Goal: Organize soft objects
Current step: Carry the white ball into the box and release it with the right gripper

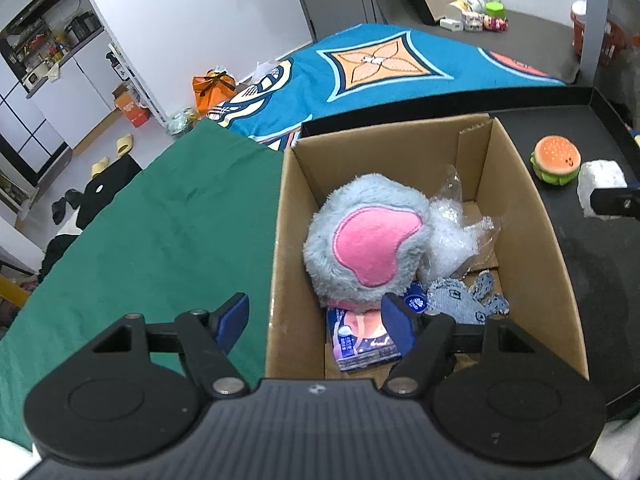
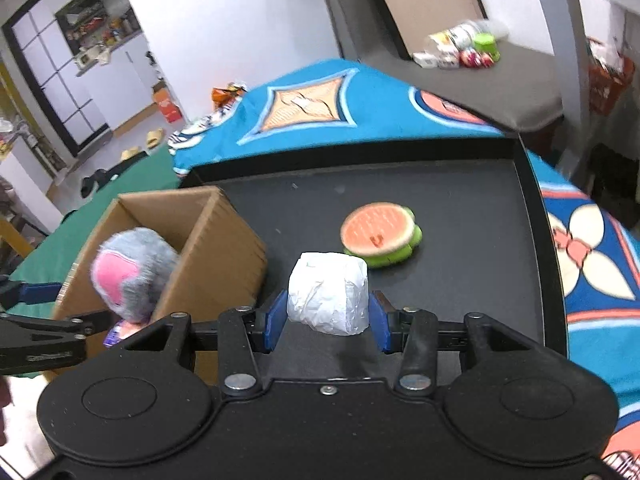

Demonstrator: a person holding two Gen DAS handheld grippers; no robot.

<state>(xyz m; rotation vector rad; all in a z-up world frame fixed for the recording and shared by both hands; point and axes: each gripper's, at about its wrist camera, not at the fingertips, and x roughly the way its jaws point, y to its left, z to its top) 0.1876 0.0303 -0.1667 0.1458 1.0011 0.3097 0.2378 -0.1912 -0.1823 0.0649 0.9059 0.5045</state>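
Clamped on both sides of the white crumpled bundle (image 2: 328, 296), the right gripper (image 2: 328, 320) holds it over the black tray (image 2: 536, 216), with the cardboard box (image 2: 224, 256) just to its left, so the coming move likely runs leftward over the box wall. Spread wide and empty, the left gripper (image 1: 316, 320) straddles the box's near wall. Only its view shows the box's contents: grey plush (image 1: 360, 240), denim toy (image 1: 464, 300), plastic bag (image 1: 456, 224). A burger toy (image 2: 380, 234) waits on the tray.
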